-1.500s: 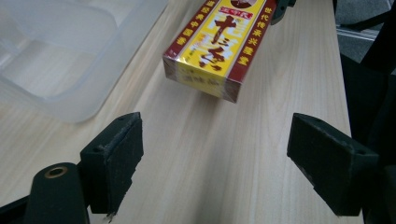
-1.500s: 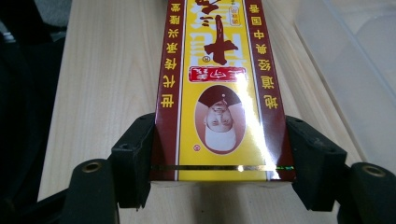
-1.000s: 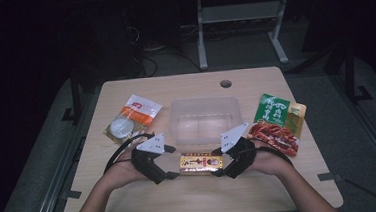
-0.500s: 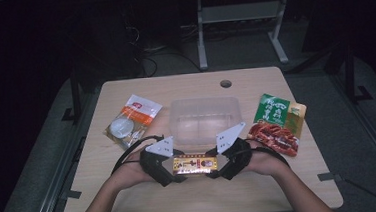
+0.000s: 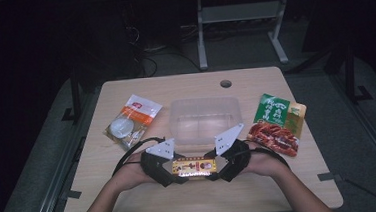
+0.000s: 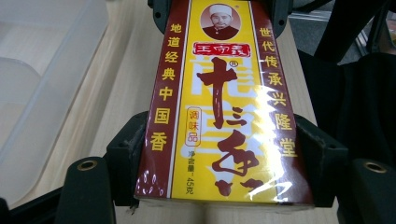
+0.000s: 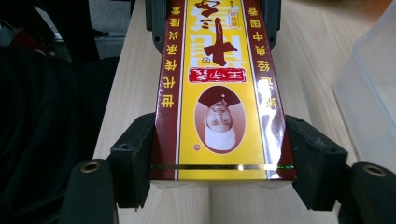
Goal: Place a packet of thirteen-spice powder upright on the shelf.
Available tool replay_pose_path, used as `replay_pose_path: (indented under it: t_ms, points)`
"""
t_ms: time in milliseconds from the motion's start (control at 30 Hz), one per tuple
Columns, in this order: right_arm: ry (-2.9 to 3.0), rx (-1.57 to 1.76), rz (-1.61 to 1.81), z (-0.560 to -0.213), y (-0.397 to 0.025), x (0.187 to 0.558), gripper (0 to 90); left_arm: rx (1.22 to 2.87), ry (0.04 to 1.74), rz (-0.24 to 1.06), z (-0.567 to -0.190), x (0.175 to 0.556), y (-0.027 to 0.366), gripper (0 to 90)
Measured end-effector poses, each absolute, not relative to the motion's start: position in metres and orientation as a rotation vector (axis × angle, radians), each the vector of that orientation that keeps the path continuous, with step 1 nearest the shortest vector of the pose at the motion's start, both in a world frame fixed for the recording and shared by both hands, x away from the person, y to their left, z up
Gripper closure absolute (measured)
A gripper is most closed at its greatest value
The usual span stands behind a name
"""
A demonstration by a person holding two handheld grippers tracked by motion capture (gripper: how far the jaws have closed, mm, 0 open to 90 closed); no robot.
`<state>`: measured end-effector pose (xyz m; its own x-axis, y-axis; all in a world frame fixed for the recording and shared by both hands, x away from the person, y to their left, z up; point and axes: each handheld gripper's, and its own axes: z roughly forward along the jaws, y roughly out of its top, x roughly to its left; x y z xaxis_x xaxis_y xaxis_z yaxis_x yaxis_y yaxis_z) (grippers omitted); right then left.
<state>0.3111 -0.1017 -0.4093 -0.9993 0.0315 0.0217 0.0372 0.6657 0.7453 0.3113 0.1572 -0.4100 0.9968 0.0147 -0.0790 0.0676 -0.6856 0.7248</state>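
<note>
Dark floor, a metal stand and loose cables surround the pale wooden desk [image 5: 133,205], where a clear plastic tub [image 5: 204,116] stands empty between a white-and-orange packet [image 5: 132,119] and two snack bags [image 5: 277,122]. Near the front edge, the left gripper [image 5: 173,168] and right gripper [image 5: 218,166] each clamp one end of a yellow-and-maroon spice box [image 5: 194,166]. Judging by this, the box is grasped but not yet in the tub just behind it, so the move into it is probably left.

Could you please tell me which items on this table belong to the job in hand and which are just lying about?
In the job:
- yellow and maroon seasoning box
- left gripper
- right gripper

Lying about:
- clear plastic tub
- orange-and-white sachet
- green snack packet
- red snack packet
</note>
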Motion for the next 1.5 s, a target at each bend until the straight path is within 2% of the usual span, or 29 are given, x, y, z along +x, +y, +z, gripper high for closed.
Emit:
replay_pose_path:
  t_ms: [133,433,767,1100,1500]
  points:
    - [-2.855,-0.063,-1.253,-0.413,-0.1,0.312,30.0,2.327,0.067,-0.1,-0.414,0.311,0.157,31.3]
    - [-2.877,-0.168,-1.253,-0.412,-0.105,0.312,17.0,2.341,0.079,-0.091,-0.415,0.31,0.158,31.4]
    - [-2.876,-0.436,-1.328,-0.415,-0.142,0.298,14.8,2.35,0.126,-0.071,-0.418,0.311,0.166,31.4]
    - [-2.906,-0.711,-1.295,-0.435,-0.173,0.272,15.4,2.338,0.172,-0.056,-0.417,0.314,0.175,31.4]
    - [-2.901,-0.782,-1.256,-0.445,-0.185,0.27,15.4,2.322,0.211,-0.026,-0.407,0.329,0.173,31.4]
